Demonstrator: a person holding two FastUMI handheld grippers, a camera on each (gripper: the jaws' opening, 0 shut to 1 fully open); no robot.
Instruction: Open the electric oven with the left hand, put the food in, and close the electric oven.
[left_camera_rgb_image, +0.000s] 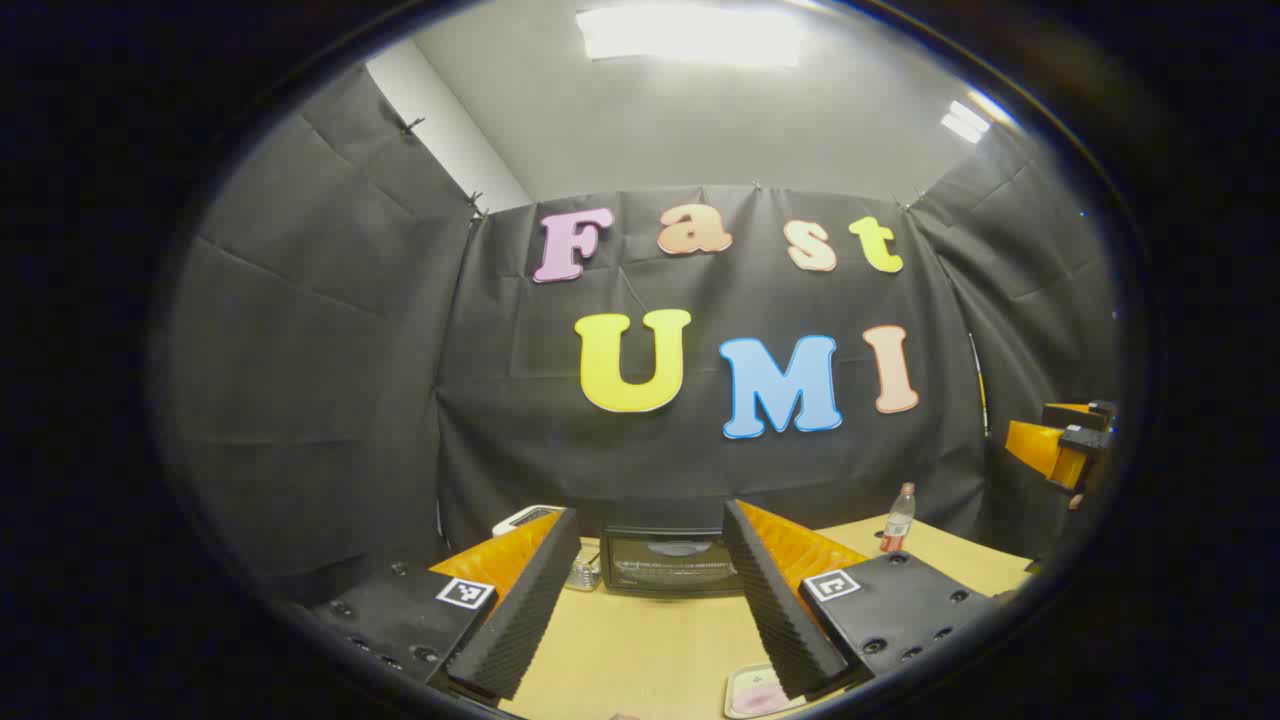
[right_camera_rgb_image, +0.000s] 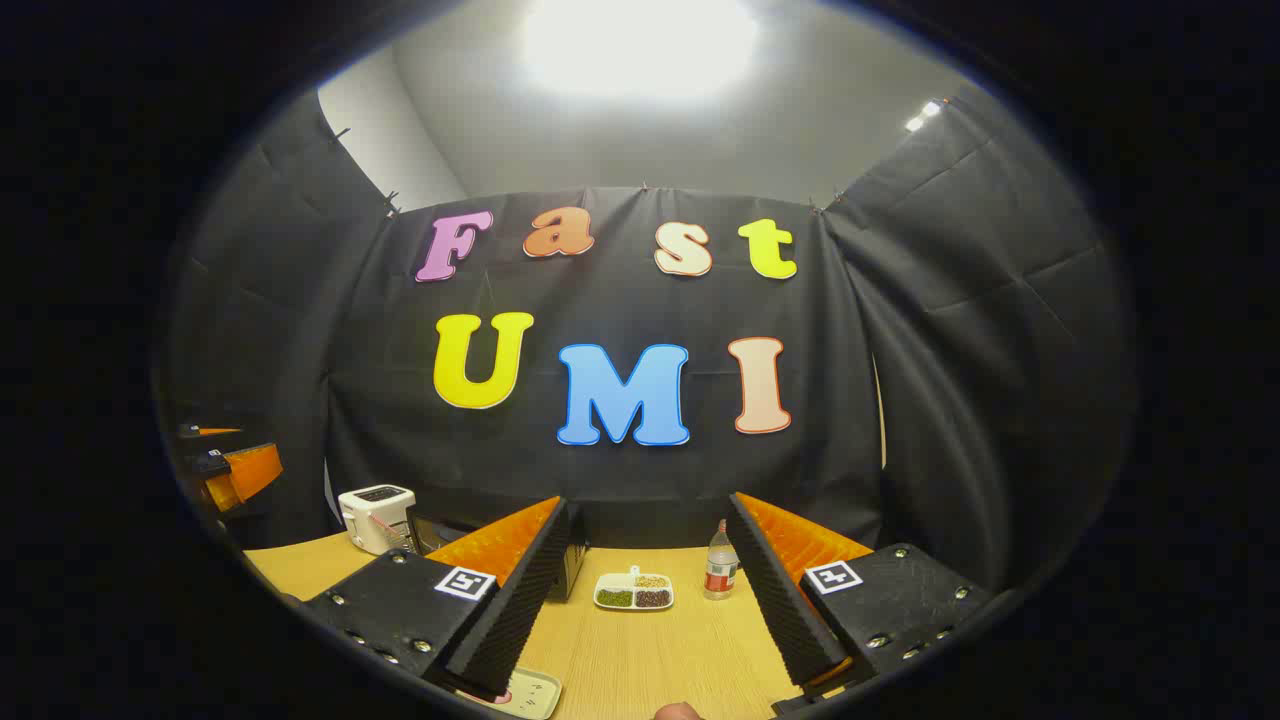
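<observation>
Left gripper (left_camera_rgb_image: 650, 640) held above the table (left_camera_rgb_image: 650, 640), jaws wide, nothing between them; it faces the oven (left_camera_rgb_image: 672, 562), which stands at the table's far edge against the black wall cloth, door shut, dark glass front seen between the two fingers; gripper and oven well apart. A toaster (left_camera_rgb_image: 527, 518) shows just behind the left finger, at the far edge left of the oven; a small clear item sits just beside the oven's left side, too small to identify. A bottle (left_camera_rgb_image: 898, 518) stands upright near the far right corner. A tray (left_camera_rgb_image: 757, 692) lies at the near edge, partly under the right finger's tip, with something pinkish on it, likely the food; detail blurred. The right gripper (left_camera_rgb_image: 1062, 445) appears at the far right of the left gripper view, raised, off the table.

Right gripper (right_camera_rgb_image: 640, 640) also above the table (right_camera_rgb_image: 640, 650), jaws wide and empty. Between its fingers, toward the far edge: a divided dish (right_camera_rgb_image: 634, 592) with three portions of small grains or beans, and the bottle (right_camera_rgb_image: 720, 572) upright just right of the dish. The toaster (right_camera_rgb_image: 377, 518) stands at the far left; the oven (right_camera_rgb_image: 570, 562) is mostly hidden behind the left finger, one dark edge visible. The tray (right_camera_rgb_image: 525, 692) lies at the near edge by the left finger's tip. The left gripper (right_camera_rgb_image: 225, 470) shows at the left rim, raised.
</observation>
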